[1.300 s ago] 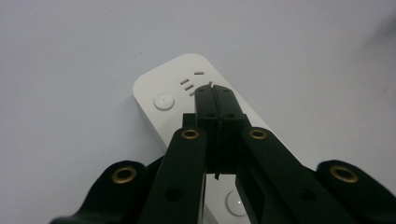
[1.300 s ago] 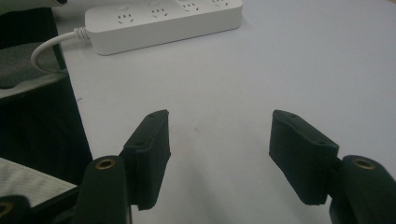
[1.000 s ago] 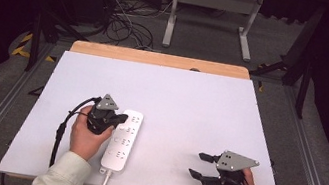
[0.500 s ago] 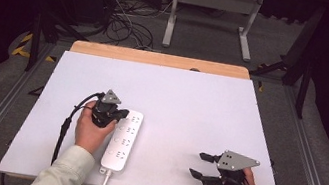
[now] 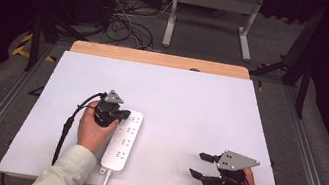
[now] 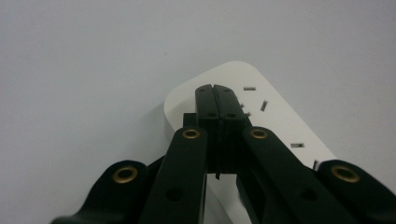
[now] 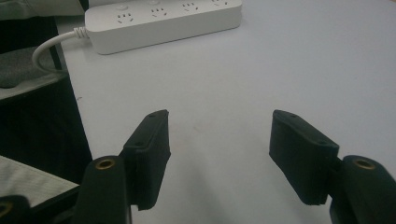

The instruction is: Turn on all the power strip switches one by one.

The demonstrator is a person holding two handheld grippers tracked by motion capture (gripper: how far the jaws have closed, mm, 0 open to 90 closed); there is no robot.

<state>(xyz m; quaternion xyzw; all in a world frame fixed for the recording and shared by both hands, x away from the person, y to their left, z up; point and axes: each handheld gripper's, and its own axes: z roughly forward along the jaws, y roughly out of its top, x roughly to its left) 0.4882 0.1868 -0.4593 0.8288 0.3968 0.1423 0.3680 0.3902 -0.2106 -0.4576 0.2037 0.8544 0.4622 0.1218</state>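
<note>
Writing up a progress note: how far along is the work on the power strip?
Nothing looks done yet: the power strip lies flat on the white table. In hand: the shut left gripper sits over its far end. The right gripper, open, waits apart. The handling itself is left.

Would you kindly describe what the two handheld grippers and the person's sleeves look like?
Both are black two-jaw tools with brass-coloured rivets. The left gripper and the right gripper each carry a grey three-cornered plate on top. A black cable trails from the left one. The person wears pale, light-coloured long sleeves.
</note>
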